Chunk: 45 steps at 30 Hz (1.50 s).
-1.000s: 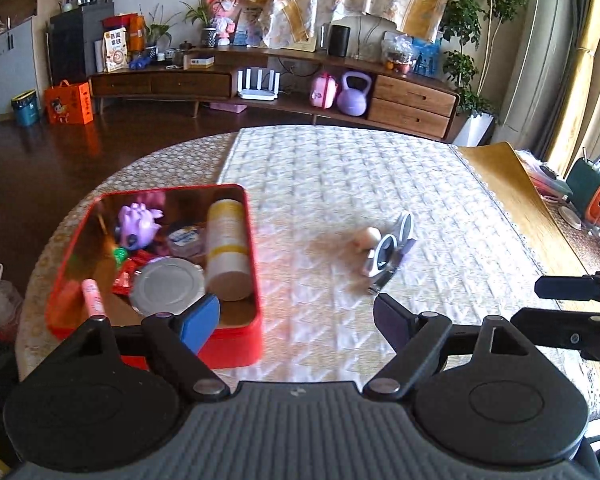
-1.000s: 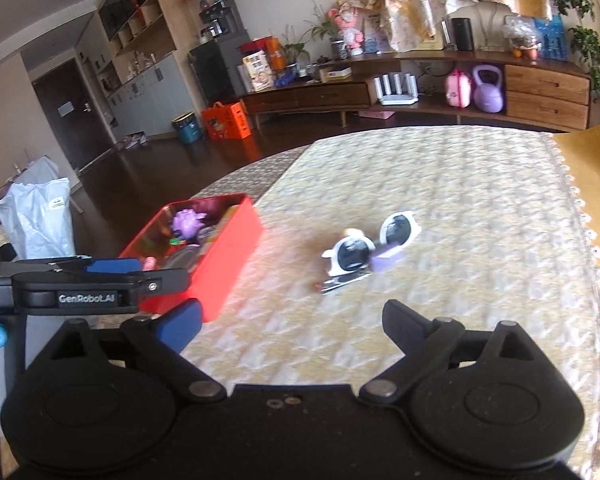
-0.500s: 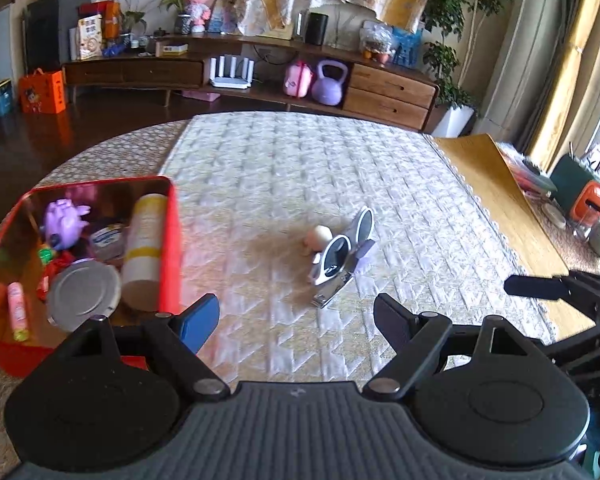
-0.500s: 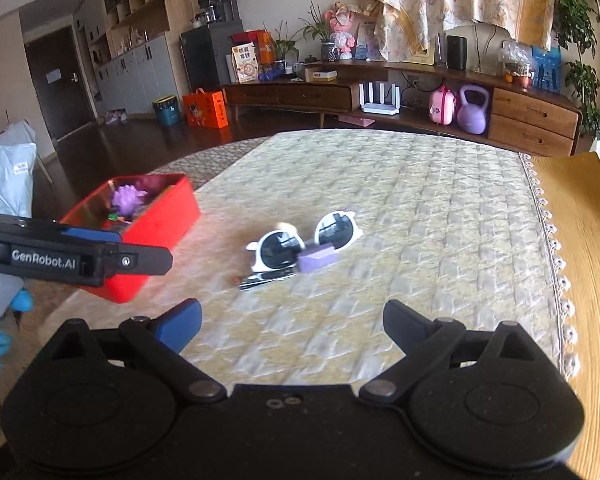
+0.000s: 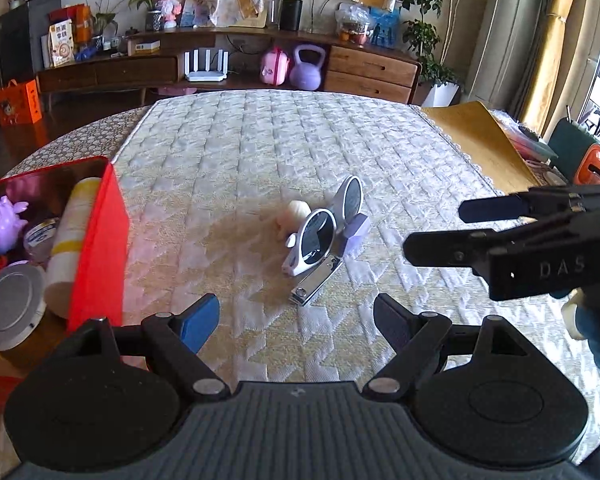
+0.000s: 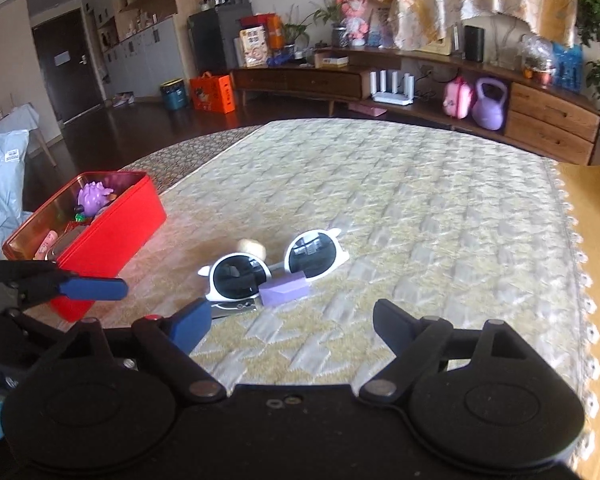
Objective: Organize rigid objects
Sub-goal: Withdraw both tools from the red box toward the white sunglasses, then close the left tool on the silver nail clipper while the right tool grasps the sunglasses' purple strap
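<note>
left gripper (image 5: 296,318): jaws spread, nothing between | right gripper (image 6: 292,320): jaws closing, nothing gripped, body lettered "DAS" in the left view | white sunglasses (image 6: 276,266), purple block (image 6: 285,293), nail clipper (image 5: 315,282), pale ball (image 5: 294,216): clustered on quilted cloth (image 5: 260,152) | red tin (image 5: 100,240): left, holds purple toy (image 5: 0,224), tube, round lid

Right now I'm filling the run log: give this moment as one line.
left gripper: open, empty | right gripper: closing, empty | loose: sunglasses, clipper, purple block | tin: part filled
</note>
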Tool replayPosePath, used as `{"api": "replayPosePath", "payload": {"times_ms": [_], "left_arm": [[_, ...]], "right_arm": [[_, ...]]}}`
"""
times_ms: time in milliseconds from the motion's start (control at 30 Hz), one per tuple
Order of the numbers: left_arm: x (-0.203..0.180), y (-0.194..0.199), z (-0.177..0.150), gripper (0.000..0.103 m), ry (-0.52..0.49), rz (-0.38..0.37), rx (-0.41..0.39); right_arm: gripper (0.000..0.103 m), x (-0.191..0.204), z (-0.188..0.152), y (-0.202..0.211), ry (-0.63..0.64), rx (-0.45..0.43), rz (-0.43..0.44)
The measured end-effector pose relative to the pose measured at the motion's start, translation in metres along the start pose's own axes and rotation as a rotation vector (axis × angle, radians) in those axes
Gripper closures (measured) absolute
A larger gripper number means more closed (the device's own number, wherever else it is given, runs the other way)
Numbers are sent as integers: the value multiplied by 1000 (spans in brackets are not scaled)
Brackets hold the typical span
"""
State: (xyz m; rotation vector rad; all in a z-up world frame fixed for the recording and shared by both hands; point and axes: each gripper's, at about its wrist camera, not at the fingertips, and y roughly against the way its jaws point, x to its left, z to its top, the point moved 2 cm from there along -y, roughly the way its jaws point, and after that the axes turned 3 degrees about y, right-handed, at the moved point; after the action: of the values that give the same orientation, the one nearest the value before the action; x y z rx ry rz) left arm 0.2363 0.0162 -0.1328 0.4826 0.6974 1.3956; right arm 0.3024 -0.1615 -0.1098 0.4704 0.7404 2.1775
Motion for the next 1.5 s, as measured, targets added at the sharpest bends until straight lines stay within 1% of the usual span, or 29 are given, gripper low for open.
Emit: {"api": "replayPosePath", "payload": {"times_ms": [33,67,100,233,267,300,333,367,433,500,533,667,733,833,933,1067,1133,1200,1400,1500], "left_arm": [[-1,-3,-1,19,-4,-3,-2],[-2,-6,-1,19,-10,-7,1],[-3,-10,-1,19,-18,-2,1],[-5,-20,-1,19,-36,0,-6],[-5,-22,-1,20,-37,0,-8],[-5,-24,0,25,-41,-2,-8],[-5,-26,1,29,-44,-5,-5],[-6,-28,1,31,-47,-8,-2],[-6,-31,1,38,-55,-17,2],[-6,-33,1,42,-65,-22,6],[-6,-34,1,44,-67,-24,8],[-6,-37,3,49,-78,-18,6],[-7,-38,5,57,-75,-26,8],[-8,-39,5,63,-93,-20,9],[-10,-40,5,68,-111,-19,10],[-13,-40,5,73,-118,-23,11],[-14,-40,5,80,-120,-23,15],[-15,-40,5,83,-135,-17,15],[-20,-35,0,91,-147,-36,21],[-22,-33,-2,92,-145,-39,26]], "right_arm": [[17,1,1,-4,8,6,7],[22,0,1,-8,11,16,15],[24,0,2,-13,10,25,17],[25,0,5,-28,9,38,23],[27,1,6,-31,12,42,29],[30,1,6,-35,17,48,34],[31,1,7,-37,24,53,37],[33,1,7,-39,31,58,36],[37,2,7,-43,41,66,38],[40,1,8,-45,45,69,38],[41,0,8,-46,50,71,38],[43,-1,8,-49,67,78,41],[46,-2,8,-50,71,82,43],[49,-2,8,-52,77,87,38],[51,-3,8,-54,73,90,38],[60,-1,8,-54,75,89,43],[63,-1,8,-53,75,87,40],[66,-2,7,-52,66,86,36],[67,-2,3,-43,45,74,13],[67,-5,-2,-32,7,61,-2]]}}
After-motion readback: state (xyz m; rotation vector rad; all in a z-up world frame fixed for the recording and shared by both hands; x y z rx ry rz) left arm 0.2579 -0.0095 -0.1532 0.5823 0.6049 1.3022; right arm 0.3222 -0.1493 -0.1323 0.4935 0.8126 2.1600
